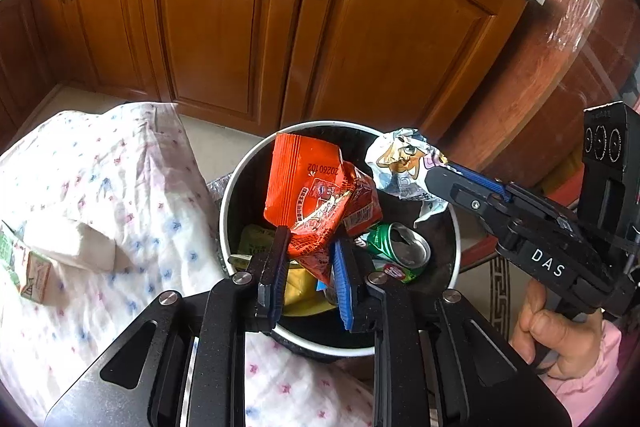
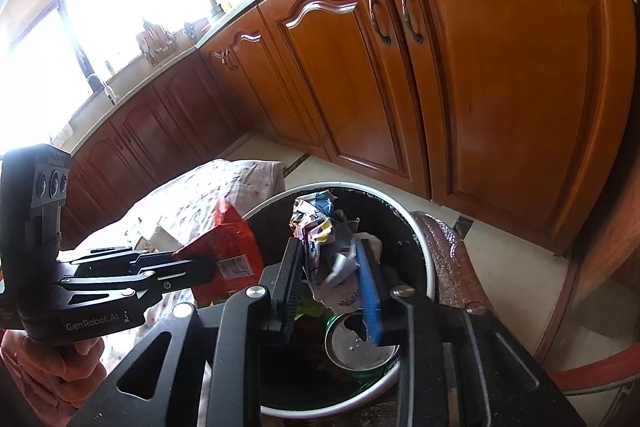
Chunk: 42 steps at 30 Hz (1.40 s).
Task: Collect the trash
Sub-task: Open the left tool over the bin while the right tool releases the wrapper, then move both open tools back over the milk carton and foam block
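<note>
A round bin with a white rim point(image 1: 228, 203) and a dark inside stands on the floor below both grippers. It holds a green drink can point(image 1: 400, 251) and some yellow packets. My left gripper point(image 1: 311, 239) is shut on an orange-red snack wrapper point(image 1: 308, 187) and holds it upright over the bin. My right gripper point(image 2: 328, 247) is shut on a crumpled white printed wrapper point(image 2: 316, 227) above the bin's rim point(image 2: 424, 259). From the left wrist view the right gripper point(image 1: 434, 171) comes in from the right with that crumpled wrapper point(image 1: 400, 159) at its tips. The can's top point(image 2: 356, 347) shows below it.
A flower-print cloth point(image 1: 100, 187) covers a surface left of the bin, with a white tissue point(image 1: 72, 239) and a small carton point(image 1: 28, 267) on it. Wooden cabinet doors point(image 1: 240, 27) stand behind. Bubble wrap point(image 2: 452, 267) lies right of the bin. A hand point(image 1: 560, 339) holds the right gripper.
</note>
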Each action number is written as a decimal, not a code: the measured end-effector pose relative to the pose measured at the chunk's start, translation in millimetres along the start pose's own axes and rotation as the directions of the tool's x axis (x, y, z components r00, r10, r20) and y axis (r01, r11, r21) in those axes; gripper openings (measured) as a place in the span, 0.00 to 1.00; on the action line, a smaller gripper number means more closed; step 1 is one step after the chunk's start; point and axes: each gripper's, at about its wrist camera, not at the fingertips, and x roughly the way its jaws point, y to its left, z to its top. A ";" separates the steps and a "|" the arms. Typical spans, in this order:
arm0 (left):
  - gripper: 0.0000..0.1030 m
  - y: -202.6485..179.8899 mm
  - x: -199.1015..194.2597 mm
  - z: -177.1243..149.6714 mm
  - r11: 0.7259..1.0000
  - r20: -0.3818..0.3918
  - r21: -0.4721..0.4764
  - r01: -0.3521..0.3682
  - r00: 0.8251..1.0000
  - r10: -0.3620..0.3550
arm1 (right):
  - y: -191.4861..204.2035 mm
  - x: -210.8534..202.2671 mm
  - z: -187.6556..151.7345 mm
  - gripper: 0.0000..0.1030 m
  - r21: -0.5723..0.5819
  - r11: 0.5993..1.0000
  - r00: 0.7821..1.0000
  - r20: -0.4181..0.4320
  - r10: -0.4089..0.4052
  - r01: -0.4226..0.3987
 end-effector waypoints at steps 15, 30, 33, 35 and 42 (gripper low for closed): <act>0.56 8.0 -11.9 -8.1 0.999 0.041 -0.037 -0.011 0.999 0.012 | 1.9 -17.2 -7.2 0.67 0.037 0.999 0.999 0.037 0.011 -0.013; 0.62 87.1 -78.4 -80.7 0.960 0.142 -0.262 -0.102 0.980 0.143 | 69.1 -34.6 -32.6 0.89 -0.018 0.994 0.992 0.070 0.106 -0.105; 0.62 110.6 -88.3 -96.0 0.941 0.139 -0.319 -0.114 0.976 0.166 | 86.1 -31.2 -36.4 0.89 -0.049 0.991 0.991 0.056 0.124 -0.122; 0.62 124.7 -92.5 -104.5 0.929 0.133 -0.349 -0.123 0.975 0.179 | 95.5 -28.5 -37.3 0.89 -0.065 0.989 0.990 0.046 0.136 -0.132; 0.62 159.2 -104.8 -127.4 0.896 0.120 -0.422 -0.140 0.971 0.208 | 131.5 -14.1 -40.5 0.89 -0.130 0.975 0.983 -0.002 0.182 -0.180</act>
